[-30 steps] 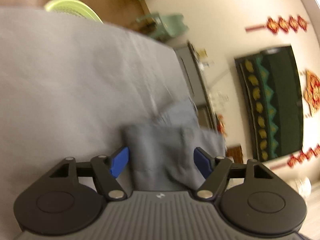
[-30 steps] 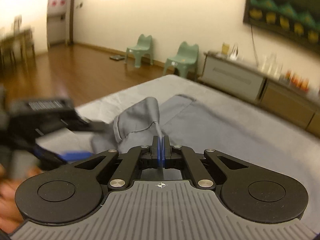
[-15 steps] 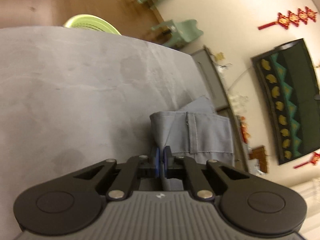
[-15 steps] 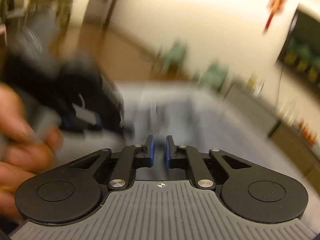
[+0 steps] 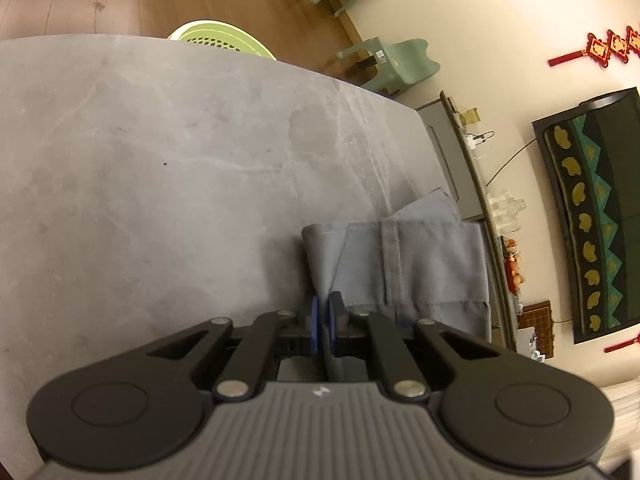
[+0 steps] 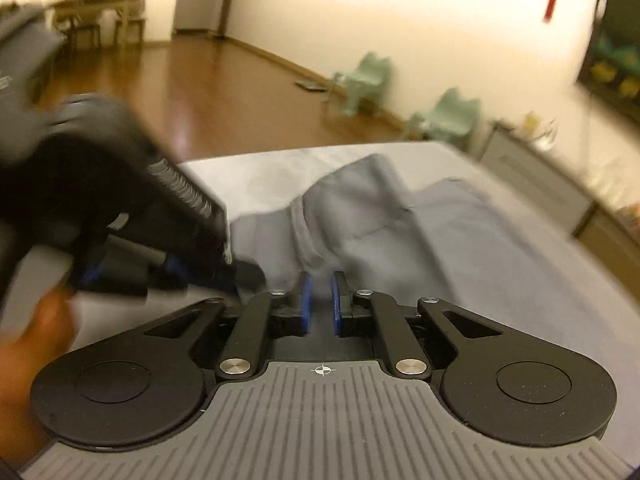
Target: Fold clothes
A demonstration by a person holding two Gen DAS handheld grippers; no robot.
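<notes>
A grey garment (image 5: 404, 264) lies partly folded on the grey-covered surface (image 5: 160, 160), a seam running down its middle. My left gripper (image 5: 323, 314) is shut on the garment's near edge, the cloth pinched between the blue pads. In the right wrist view the garment (image 6: 360, 208) is bunched up, with one fold raised. My right gripper (image 6: 319, 300) sits low just in front of it. Its jaws are opening, a narrow gap shows between the pads, and no cloth is pressed between them. The left gripper (image 6: 236, 272) appears blurred at the left, held by a hand (image 6: 36, 328).
A light green basket (image 5: 220, 38) stands on the wood floor past the far edge of the surface. Two green chairs (image 5: 396, 64) and a low sideboard (image 5: 452, 160) line the wall. A wooden table (image 6: 100, 4) stands far back in the room.
My left gripper has gone from open around the garment to shut on its edge. My right gripper let go of the raised fold, dropped lower, and its pads have parted.
</notes>
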